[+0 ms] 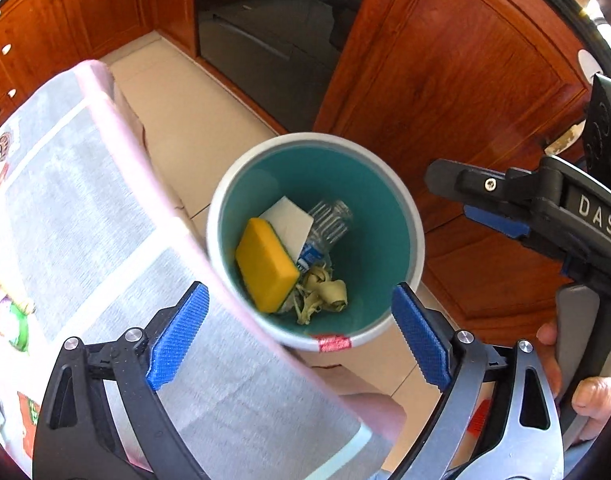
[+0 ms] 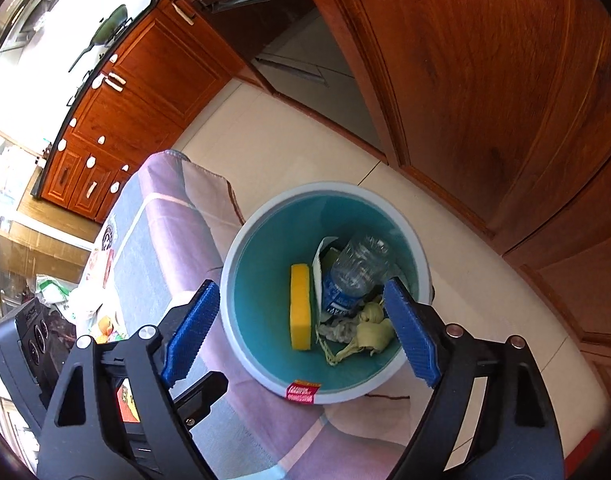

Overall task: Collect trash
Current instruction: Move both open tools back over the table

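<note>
1. In the left wrist view we see the left claw point(image 1: 301, 340) spread wide with nothing between its blue pads point(image 1: 179, 338).
2. Just ahead of it and below, the bin point(image 1: 415, 216) stands on the tiled floor point(image 1: 177, 128), its teal inside showing.
3. Inside the bin lie a yellow sponge point(image 1: 265, 266), a white card point(image 1: 287, 222), a clear bottle point(image 1: 329, 220) and pale peels point(image 1: 325, 294), all touching.
4. Under the left pad a cloth-covered surface point(image 1: 77, 200) overlaps the bin's near-left rim.
5. To the right, the right claw point(image 1: 477, 204) reaches in sideways, gripped by a hand point(image 1: 585, 388).
6. In the right wrist view we see the right claw point(image 2: 301, 334) wide apart too, holding nothing.
7. The bin point(image 2: 261, 372) sits right between and beyond its fingers; sponge point(image 2: 300, 306), bottle point(image 2: 357, 272) and peels point(image 2: 369, 336) rest at the bottom.
8. The surface point(image 2: 173, 216) lies left of the claw, wooden cabinets point(image 2: 485, 80) beyond.
</note>
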